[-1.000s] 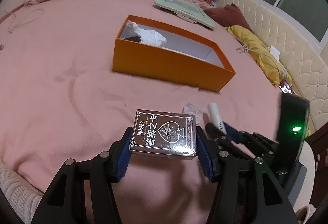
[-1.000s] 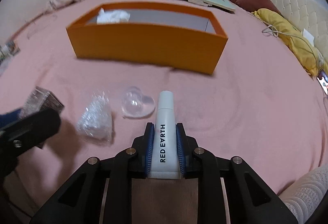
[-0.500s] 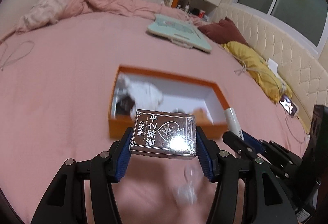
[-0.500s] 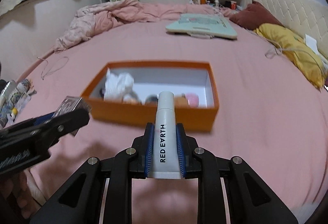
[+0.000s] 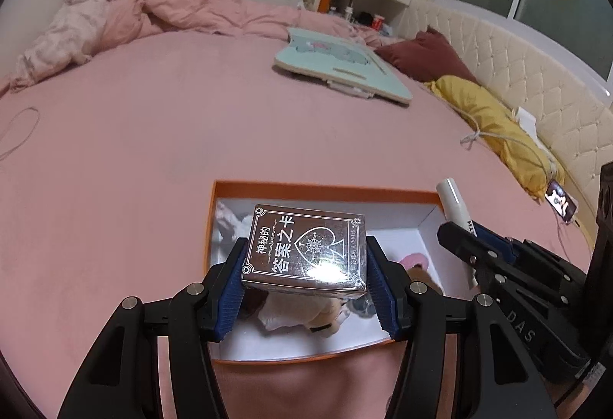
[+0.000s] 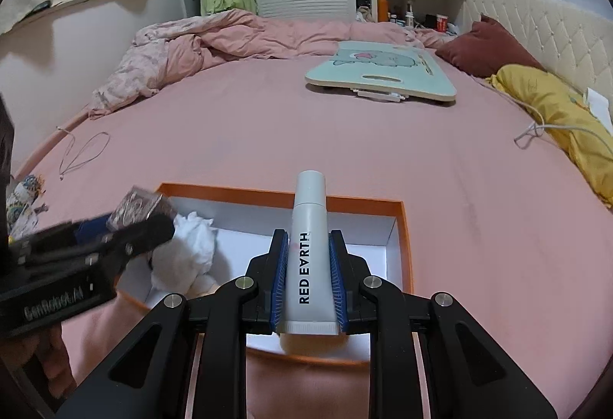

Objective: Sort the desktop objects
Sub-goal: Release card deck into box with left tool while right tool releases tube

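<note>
Left wrist view: left gripper (image 5: 306, 275) is clamped about half open on a card box (image 5: 306, 252), long axis across the fingers, hanging over the near-left part of the orange box (image 5: 208, 227). Inside: white crumpled stuff, a pink thing, small blurry items (can't identify).

Right wrist view: right gripper (image 6: 308, 279) is nearly closed on a white tube (image 6: 309, 250), long axis pointing away, cap far, over the orange box's right half. Both loads look ready to drop.

Both wrist views steeply over orange box (image 5: 214, 212).
</note>
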The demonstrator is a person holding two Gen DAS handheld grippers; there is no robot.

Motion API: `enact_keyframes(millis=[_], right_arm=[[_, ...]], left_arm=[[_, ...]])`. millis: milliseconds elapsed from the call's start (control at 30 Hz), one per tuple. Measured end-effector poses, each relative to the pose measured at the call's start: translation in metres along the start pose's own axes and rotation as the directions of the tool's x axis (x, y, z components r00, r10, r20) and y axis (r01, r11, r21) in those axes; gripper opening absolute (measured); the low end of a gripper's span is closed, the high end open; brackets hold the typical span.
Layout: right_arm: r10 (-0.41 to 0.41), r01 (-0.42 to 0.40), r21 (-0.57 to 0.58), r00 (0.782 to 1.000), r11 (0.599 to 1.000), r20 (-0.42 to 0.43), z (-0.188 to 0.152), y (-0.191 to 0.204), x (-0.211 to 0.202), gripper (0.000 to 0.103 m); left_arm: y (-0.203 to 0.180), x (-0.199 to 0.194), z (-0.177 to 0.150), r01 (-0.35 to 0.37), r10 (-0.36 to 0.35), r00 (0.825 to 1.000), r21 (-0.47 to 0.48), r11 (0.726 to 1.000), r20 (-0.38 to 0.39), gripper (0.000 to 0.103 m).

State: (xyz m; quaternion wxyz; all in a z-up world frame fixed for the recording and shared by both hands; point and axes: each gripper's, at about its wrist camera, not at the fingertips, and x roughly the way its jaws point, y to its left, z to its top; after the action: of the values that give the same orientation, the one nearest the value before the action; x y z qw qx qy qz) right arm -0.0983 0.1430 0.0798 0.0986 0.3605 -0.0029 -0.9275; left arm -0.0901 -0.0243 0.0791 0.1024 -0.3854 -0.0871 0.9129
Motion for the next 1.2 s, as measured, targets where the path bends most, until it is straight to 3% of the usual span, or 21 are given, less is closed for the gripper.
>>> enact_keyframes(millis=[467, 533, 600, 633, 700, 767, 1200], right_arm=[[0.017, -0.017, 0.015, 1.0, 1.0, -0.021, -0.007, -0.002, 0.008, 0.023], [0.028, -0.028, 0.023, 0.999, 0.999, -0.017, -0.007, -0.003, 0.008, 0.023], [0.049, -0.049, 0.049, 0.999, 0.998, -0.006, -0.006, -0.006, 0.006, 0.024], [0.053, -0.053, 0.056, 0.999, 0.997, 0.001, -0.005, -0.007, 0.004, 0.029], [0.051, -0.051, 0.063, 0.999, 0.997, 0.011, -0.005, -0.007, 0.003, 0.038], [0.043, -0.044, 0.062, 0.999, 0.997, 0.021, -0.005, -0.007, 0.002, 0.058], [-0.007, 0.003, 0.045, 0.995, 0.999, 0.096, -0.005, -0.005, -0.016, 0.06]], left_arm=[[-0.003, 0.002, -0.002, -0.006, 0.006, 1.0, 0.001, 1.0, -0.001, 0.057], [-0.003, 0.003, -0.001, 0.001, -0.001, 1.0, -0.003, 1.0, -0.002, 0.06], [-0.004, 0.002, -0.001, -0.009, 0.009, 1.0, -0.002, 1.0, 0.006, 0.07], [-0.004, 0.0, -0.002, -0.015, 0.015, 1.0, 0.0, 1.0, 0.016, 0.077], [-0.005, -0.002, -0.002, -0.021, 0.021, 0.999, 0.003, 1.0, 0.03, 0.077], [-0.005, -0.003, -0.002, -0.019, 0.019, 0.999, 0.002, 1.0, 0.037, 0.078], [0.004, -0.016, -0.006, -0.012, 0.011, 0.997, 0.019, 1.0, 0.07, 0.079]])
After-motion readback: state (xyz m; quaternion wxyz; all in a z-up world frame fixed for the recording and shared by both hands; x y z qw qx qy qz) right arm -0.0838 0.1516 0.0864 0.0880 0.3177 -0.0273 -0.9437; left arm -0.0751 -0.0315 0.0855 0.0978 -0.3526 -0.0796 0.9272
